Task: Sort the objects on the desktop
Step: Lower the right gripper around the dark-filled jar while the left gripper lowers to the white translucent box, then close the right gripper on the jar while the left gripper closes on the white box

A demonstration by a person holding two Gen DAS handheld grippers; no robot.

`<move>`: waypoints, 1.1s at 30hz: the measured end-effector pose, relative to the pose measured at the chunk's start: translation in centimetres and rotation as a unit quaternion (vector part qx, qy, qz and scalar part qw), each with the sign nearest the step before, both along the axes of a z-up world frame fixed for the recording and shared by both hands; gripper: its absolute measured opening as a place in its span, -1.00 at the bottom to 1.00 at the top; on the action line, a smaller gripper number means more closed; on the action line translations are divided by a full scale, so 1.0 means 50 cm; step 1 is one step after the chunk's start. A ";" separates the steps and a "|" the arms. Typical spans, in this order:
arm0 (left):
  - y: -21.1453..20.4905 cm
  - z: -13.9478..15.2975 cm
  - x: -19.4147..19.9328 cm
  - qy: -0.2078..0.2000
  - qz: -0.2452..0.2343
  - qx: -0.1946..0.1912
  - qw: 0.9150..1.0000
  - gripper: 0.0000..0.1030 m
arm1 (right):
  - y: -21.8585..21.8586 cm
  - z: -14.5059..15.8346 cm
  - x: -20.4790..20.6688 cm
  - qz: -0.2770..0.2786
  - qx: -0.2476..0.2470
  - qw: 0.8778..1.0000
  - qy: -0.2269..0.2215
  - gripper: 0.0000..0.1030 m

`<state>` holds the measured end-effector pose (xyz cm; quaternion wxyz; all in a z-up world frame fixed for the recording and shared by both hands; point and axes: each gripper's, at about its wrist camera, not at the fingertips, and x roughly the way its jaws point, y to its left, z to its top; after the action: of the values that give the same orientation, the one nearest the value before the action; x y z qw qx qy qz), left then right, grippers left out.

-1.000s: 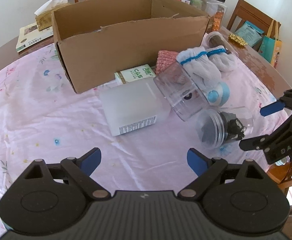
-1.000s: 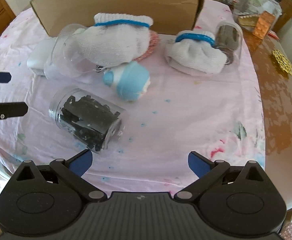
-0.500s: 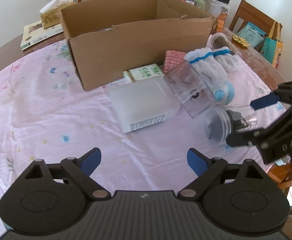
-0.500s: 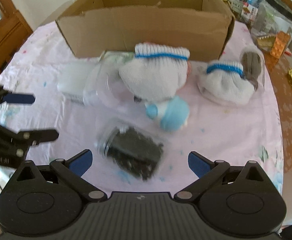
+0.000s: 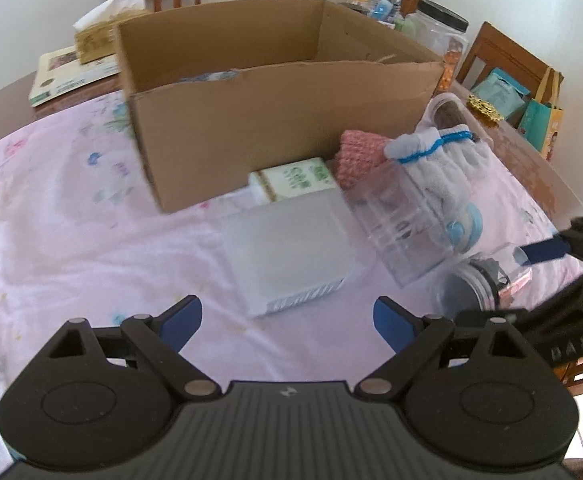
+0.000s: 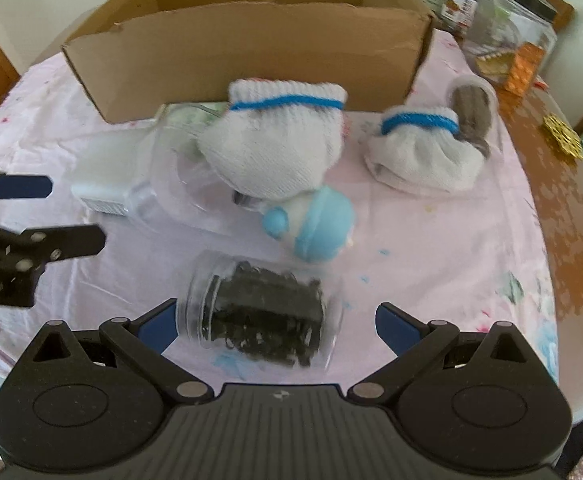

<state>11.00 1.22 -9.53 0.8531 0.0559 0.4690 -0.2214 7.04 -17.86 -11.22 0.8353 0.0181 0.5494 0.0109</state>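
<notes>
A clear jar of black clips [image 6: 261, 312] lies on its side between the spread fingers of my right gripper [image 6: 277, 326], which is open and close over it. In the left wrist view the same jar [image 5: 471, 292] lies at the right, under that gripper. My left gripper [image 5: 287, 318] is open above the cloth, short of a frosted white box [image 5: 287, 252]. An open cardboard box [image 5: 275, 100] stands behind. White gloves with blue bands [image 6: 279, 144] [image 6: 423, 148], a blue and white toy [image 6: 315, 224], a clear container [image 5: 403, 232], a pink knit piece [image 5: 359, 156] and a green carton [image 5: 295, 178] lie near it.
A pink flowered tablecloth [image 5: 71, 220] covers the round table; bare brown wood [image 6: 563, 216] shows at the right edge. Big black-lidded jars [image 6: 511, 24], a tissue box [image 5: 103, 36], a book [image 5: 67, 76] and chairs [image 5: 503, 60] stand behind the box.
My right gripper has come down and in, so the clip jar now lies between its fingers. The left gripper drifted left and nearer the table. Both stayed open.
</notes>
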 end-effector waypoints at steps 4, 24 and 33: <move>-0.027 -0.021 0.014 -0.013 -0.003 -0.001 1.000 0.80 | -0.015 -0.002 -0.007 -0.015 0.002 1.000 0.003 1.00; 0.011 -0.032 0.032 -0.023 0.036 0.023 0.999 0.84 | -0.024 -0.008 -0.004 -0.008 0.004 1.000 0.011 1.00; -0.020 -0.042 0.055 -0.028 0.047 0.057 0.997 0.84 | -0.019 -0.031 0.004 -0.007 -0.004 0.999 0.032 1.00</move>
<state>13.76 0.20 -11.64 0.8707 0.0885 0.4591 -0.1525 7.23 -18.79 -12.76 0.8176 0.0189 0.5754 0.0017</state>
